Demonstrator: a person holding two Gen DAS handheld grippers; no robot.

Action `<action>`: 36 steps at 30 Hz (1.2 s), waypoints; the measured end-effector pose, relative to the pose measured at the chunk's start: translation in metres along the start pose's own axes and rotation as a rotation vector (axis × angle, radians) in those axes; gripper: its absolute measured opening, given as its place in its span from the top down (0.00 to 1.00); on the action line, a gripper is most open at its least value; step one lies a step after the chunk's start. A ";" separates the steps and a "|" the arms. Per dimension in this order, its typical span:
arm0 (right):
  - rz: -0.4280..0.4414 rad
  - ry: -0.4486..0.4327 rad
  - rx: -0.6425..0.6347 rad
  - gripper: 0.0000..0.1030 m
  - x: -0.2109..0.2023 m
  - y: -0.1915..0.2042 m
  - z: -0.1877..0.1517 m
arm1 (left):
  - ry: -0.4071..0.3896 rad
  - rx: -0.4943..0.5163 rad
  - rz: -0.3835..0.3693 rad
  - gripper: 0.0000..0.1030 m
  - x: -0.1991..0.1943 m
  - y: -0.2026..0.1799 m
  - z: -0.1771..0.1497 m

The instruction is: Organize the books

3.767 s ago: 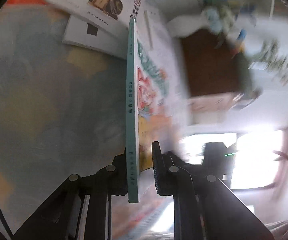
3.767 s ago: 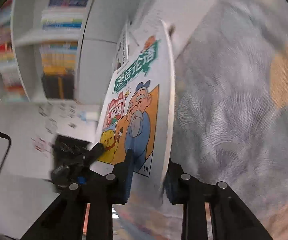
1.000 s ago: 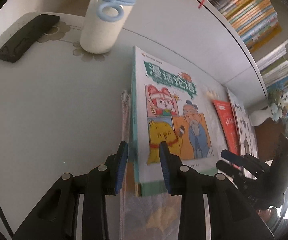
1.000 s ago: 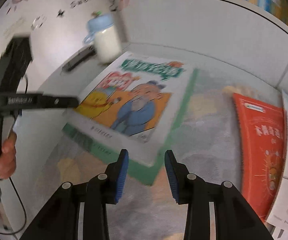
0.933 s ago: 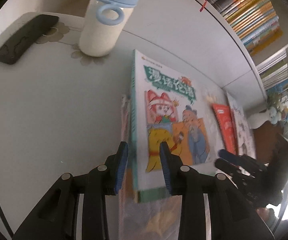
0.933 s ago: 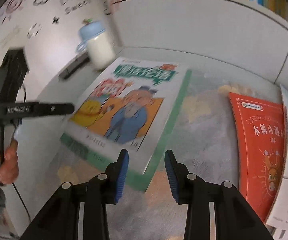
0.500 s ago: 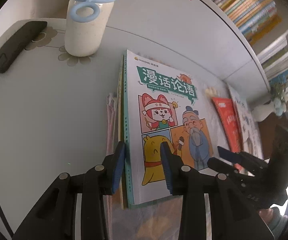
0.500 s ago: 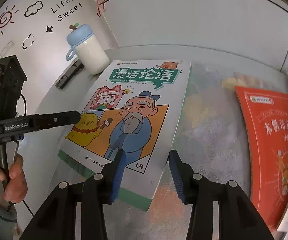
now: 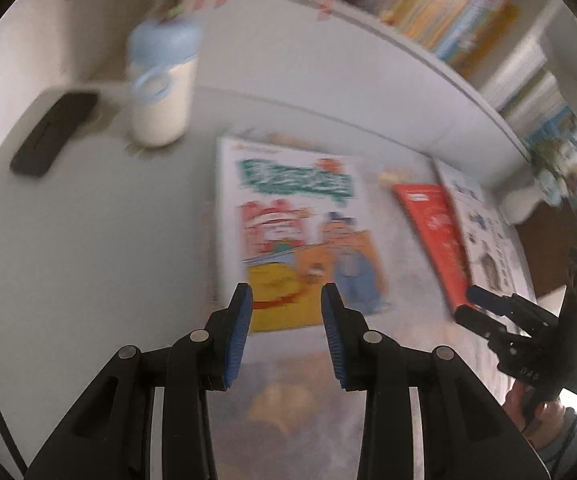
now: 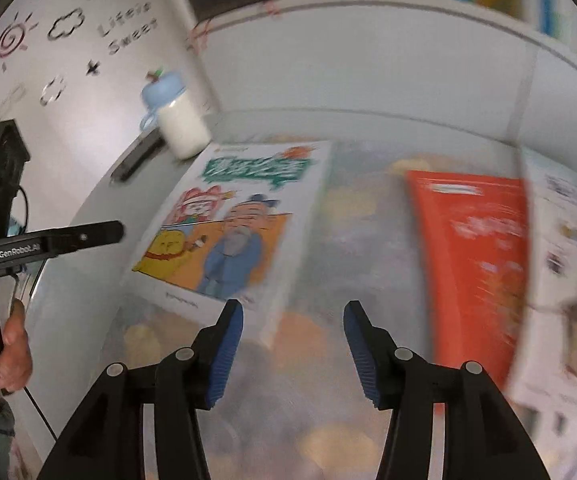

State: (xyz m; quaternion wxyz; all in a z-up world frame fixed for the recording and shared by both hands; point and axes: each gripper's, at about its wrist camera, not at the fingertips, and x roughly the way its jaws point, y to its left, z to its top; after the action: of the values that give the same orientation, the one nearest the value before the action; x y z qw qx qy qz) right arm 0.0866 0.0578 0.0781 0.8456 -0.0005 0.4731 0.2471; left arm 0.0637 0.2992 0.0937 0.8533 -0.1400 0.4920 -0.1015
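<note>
Left wrist view shows our left hand-held gripper [image 9: 286, 294] hanging above the near edge of the comic book [image 9: 292, 240], its blue pads apart with nothing between them; the jaws have just been opening, so the book is released. We see a dark remote [image 9: 54, 132] at far left on the tabletop [image 9: 88, 240], then a blue-lidded bottle [image 9: 162, 92], then the comic book lying flat and face up, partly on a patterned cloth [image 9: 280, 400]. Beside it, with a strip of cloth between, lies the red book [image 9: 434, 236], and a white illustrated book [image 9: 484, 232] lies against its right side. Our right hand-held gripper [image 9: 476, 306] hovers at far right.

From the right wrist camera, the left hand-held gripper [image 10: 118, 232] enters from the left, then come the comic book [image 10: 232, 220], the red book [image 10: 476, 248] and the white illustrated book [image 10: 568, 260]. The right hand-held gripper [image 10: 292, 312] is empty and spread wider, its jaws also just having opened, over the cloth between comic and red book.

We judge these books to be thin, light paperbacks, floppy rather than stiff, with glossy covers that may slide. Lying flat, they offer little to pinch; we would take one at its near edge or a corner, better close to the spine where it bends less, and steady the far side with the other gripper.
</note>
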 end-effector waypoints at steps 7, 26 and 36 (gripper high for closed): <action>-0.090 -0.079 0.243 0.46 -0.095 -0.083 -0.066 | 0.055 0.158 -0.177 0.24 0.011 -0.114 -0.010; -0.103 -0.115 0.525 0.41 -0.183 -0.264 -0.142 | 0.143 0.142 -0.197 0.24 0.081 -0.264 -0.009; -0.073 -0.081 0.488 0.41 -0.154 -0.298 -0.124 | 0.163 0.167 -0.118 0.24 0.124 -0.278 0.002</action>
State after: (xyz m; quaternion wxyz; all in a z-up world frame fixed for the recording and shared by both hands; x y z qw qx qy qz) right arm 0.0460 -0.2967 0.0632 0.8474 0.1967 0.4841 0.0944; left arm 0.1176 -0.0007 0.0882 0.8117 -0.0883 0.5403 -0.2033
